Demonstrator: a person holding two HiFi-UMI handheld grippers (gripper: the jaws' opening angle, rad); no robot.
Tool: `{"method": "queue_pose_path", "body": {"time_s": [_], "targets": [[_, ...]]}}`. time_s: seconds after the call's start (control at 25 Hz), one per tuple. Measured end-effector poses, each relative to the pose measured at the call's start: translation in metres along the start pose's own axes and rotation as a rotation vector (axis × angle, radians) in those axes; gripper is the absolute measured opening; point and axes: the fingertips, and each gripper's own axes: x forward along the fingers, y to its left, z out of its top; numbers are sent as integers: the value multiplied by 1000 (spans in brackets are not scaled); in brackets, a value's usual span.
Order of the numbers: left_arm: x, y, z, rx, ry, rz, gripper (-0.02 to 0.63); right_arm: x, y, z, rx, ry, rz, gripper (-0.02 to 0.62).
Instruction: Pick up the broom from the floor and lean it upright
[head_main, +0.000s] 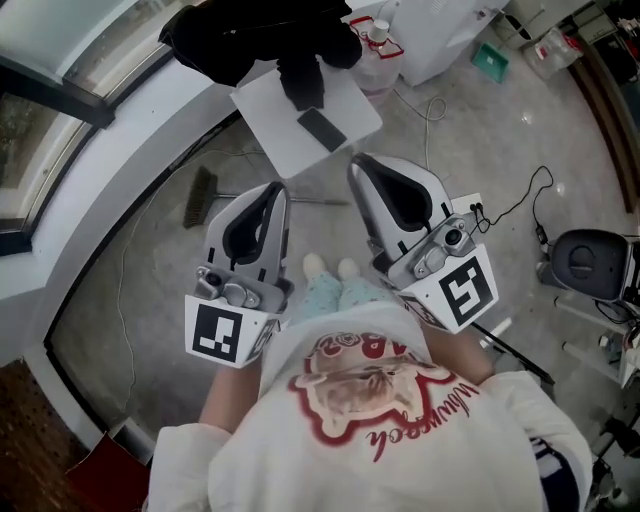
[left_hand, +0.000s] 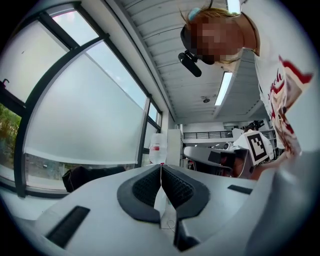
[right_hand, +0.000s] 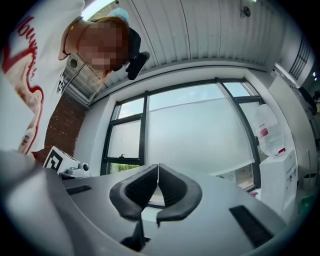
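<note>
Head view: you stand facing the white table (head_main: 268, 112) with both tools held out at chest height, high above the floor.
Broom (head_main: 200, 196): it lies flat on the floor on your side of the table, with the brush head off the table's left corner and the handle running along below its near edge.
Left gripper (head_main: 272, 192): clenched on nothing, pads meeting, just short of the table's near-left corner.
Right gripper (head_main: 358, 168): pressed together too, empty, at the table's near edge.
Why: closed jaws likely suit carrying the tools; you would need to open one before stooping for the handle.
Table load: a phone (head_main: 322, 128) and a dark garment (head_main: 250, 35) rest there, so leaning the broom against it looks risky.
</note>
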Motion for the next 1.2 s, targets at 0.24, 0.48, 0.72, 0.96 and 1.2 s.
{"method": "queue_pose_path", "body": {"time_s": [0.24,0.48,0.72,0.96,1.2], "targets": [[25,33,-48,-45,54,39,21,25,-31,-48,36,59,23,25],[38,62,-112,-82,102,78,21,39,-46,-133,-3,173,69,25],[33,79,-191,-123,110,55,21,20,-39,-267,92,329,162,25],[21,83,-278,-155,173,50,21,-12,-31,-414,160,502,216,28],[5,90,-356,-148,174,42,21,-41,-25,-546,158,611,302,150]]}}
